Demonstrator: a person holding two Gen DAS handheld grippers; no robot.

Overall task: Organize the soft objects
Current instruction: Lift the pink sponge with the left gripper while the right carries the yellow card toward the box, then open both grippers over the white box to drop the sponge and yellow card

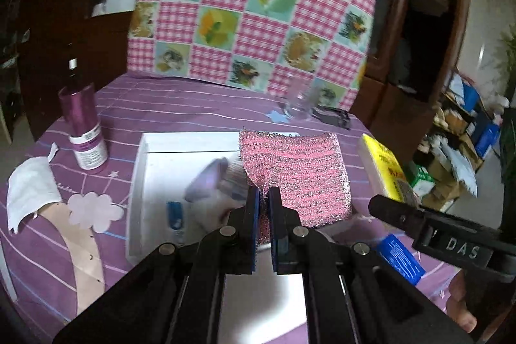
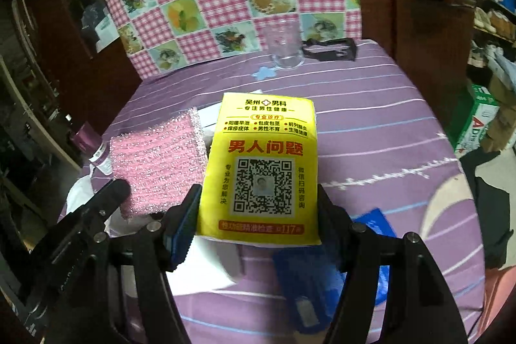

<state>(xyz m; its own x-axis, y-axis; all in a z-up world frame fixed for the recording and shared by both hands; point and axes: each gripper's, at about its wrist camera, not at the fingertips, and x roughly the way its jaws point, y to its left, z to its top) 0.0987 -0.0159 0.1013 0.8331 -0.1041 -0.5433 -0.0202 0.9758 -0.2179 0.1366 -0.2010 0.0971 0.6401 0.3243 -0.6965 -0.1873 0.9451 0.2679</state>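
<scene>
The left gripper (image 1: 263,199) pinches the pink sponge's (image 1: 296,170) near corner above the white tray (image 1: 138,182), while the right gripper (image 2: 258,208) clamps the yellow tissue pack (image 2: 261,163) beside it, over the purple cloth (image 2: 371,124).

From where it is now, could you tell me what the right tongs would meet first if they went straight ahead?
Holding the yellow tissue pack, the right tongs point toward the clear glass; probably that first, though depth is unclear.
</scene>
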